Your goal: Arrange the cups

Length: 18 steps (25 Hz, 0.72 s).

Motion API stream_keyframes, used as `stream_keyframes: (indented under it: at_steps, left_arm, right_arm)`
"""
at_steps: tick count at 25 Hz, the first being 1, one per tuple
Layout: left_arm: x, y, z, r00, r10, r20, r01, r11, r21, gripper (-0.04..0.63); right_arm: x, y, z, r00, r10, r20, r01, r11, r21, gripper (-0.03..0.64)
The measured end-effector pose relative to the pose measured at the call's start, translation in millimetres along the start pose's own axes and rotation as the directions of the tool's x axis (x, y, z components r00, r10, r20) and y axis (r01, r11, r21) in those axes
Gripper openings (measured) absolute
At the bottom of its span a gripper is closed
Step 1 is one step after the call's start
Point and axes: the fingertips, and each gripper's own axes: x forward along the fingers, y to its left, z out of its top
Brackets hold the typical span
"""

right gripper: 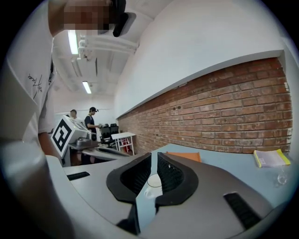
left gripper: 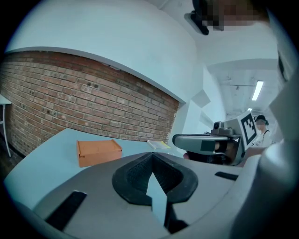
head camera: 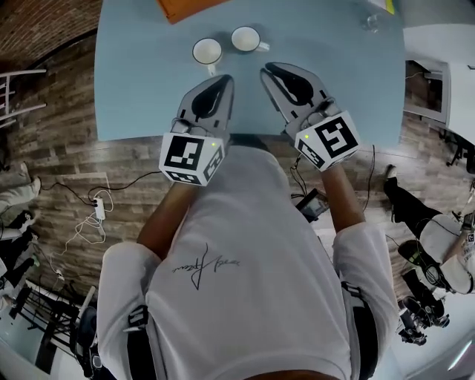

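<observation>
Two white cups stand on the tabletop point(head camera: 133, 89), midway between its left and right edges and well in from the near edge. The left cup point(head camera: 207, 51) has its handle turned toward the near edge. The right cup point(head camera: 245, 38) is just beside it, handle toward the right edge. Both are upright and look empty.

Left gripper point(head camera: 226, 79): fingers pressed together, nothing between them. Right gripper point(head camera: 265, 72): fingers likewise together, nothing pinched. Its own view shows one cup ahead on the line of the closed jaws, apart from them. Both grippers sit over the strip just inside the near edge, tips near the cups and angled toward each other.

Risks, as I judge them:
- Advancing with the jaws closed would shove a cup rather than take it. Open first.
- The left cup's handle points at the left gripper's tip; a finger catching it would spin or tip the cup.
- The cups stand so close that moving one may knock the other.
- The tips converge, so driving both in together could clash them.

Room: bare tabletop runs from the cups out to the left edge, and to the right edge as well. An orange box point(head camera: 185, 7) lies beyond the cups toward the far side. A glass point(head camera: 369, 22) and a yellow-edged pad point(right gripper: 271, 158) sit toward the far right corner. I would keep clear of all three.
</observation>
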Motion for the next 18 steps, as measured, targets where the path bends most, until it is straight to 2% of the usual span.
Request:
stream_keyframes:
  at_steps: [12, 13, 15, 18]
  left_arm:
    - [33, 6, -13, 0.999, 0.03, -0.025, -0.03, 1.0, 0.0, 0.006]
    - [36, 6, -13, 0.999, 0.033, -0.024, -0.033, 0.999, -0.002, 0.006]
    - [41, 5, -14, 0.999, 0.034, -0.026, -0.035, 0.999, -0.003, 0.006]
    - [44, 3, -17, 0.999, 0.034, -0.041, -0.034, 0.999, -0.003, 0.006]
  right_arm:
    - [27, -44, -51, 0.997, 0.049, -0.052, -0.053, 0.995, -0.086, 0.025]
    - [29, -48, -56, 0.997, 0.05, -0.06, -0.055, 0.995, -0.085, 0.03]
    - [34, -56, -67, 0.995, 0.055, -0.084, -0.063, 0.994, -0.085, 0.095]
    - [39, -68, -86, 0.991, 0.055, -0.119, -0.065, 0.995, -0.079, 0.104]
